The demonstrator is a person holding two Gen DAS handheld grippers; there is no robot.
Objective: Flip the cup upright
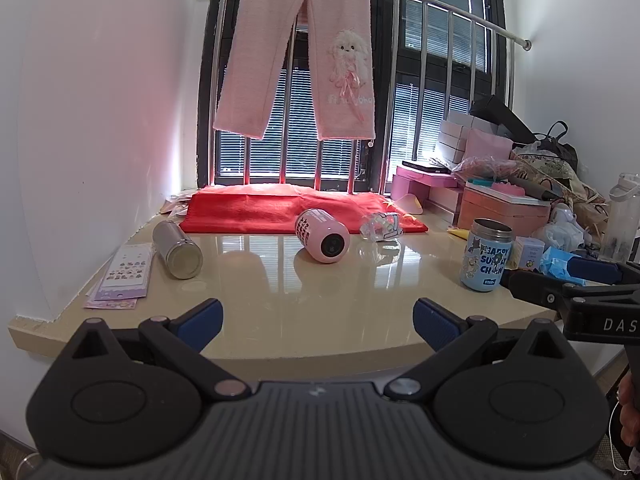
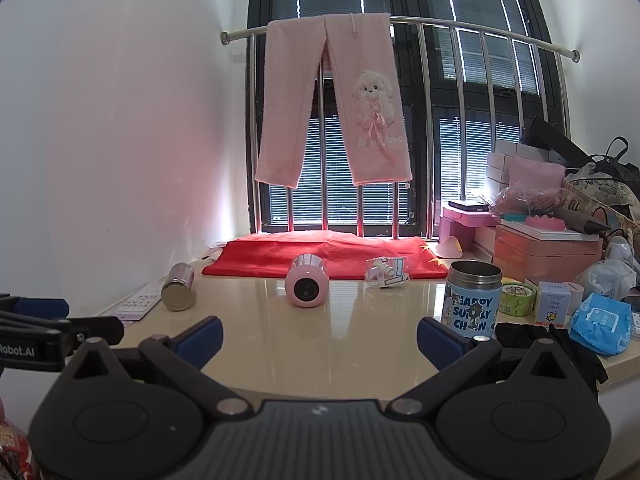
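Three cups (image 1: 322, 235) — two toppled

Left wrist camera sits low behind the left gripper (image 1: 318, 322), at the near edge of the beige counter (image 1: 320, 292), facing the barred window (image 1: 436, 92). The right gripper (image 1: 560, 280) enters at its right border, near the blue cup (image 1: 488, 254).

Right wrist camera sits behind the right gripper (image 2: 320, 338), same heading, set further right; the blue cup (image 2: 472, 300) appears just beside its right finger. The left gripper (image 2: 52, 320) shows at its left border.

Shared field: counter (image 2: 360, 340), pink cup (image 1: 323, 236) (image 2: 306, 286), steel flask (image 1: 177, 249) (image 2: 179, 286), red cloth (image 1: 280, 208) (image 2: 320, 252), pink trousers (image 1: 296, 52) (image 2: 332, 100), window (image 2: 480, 80).
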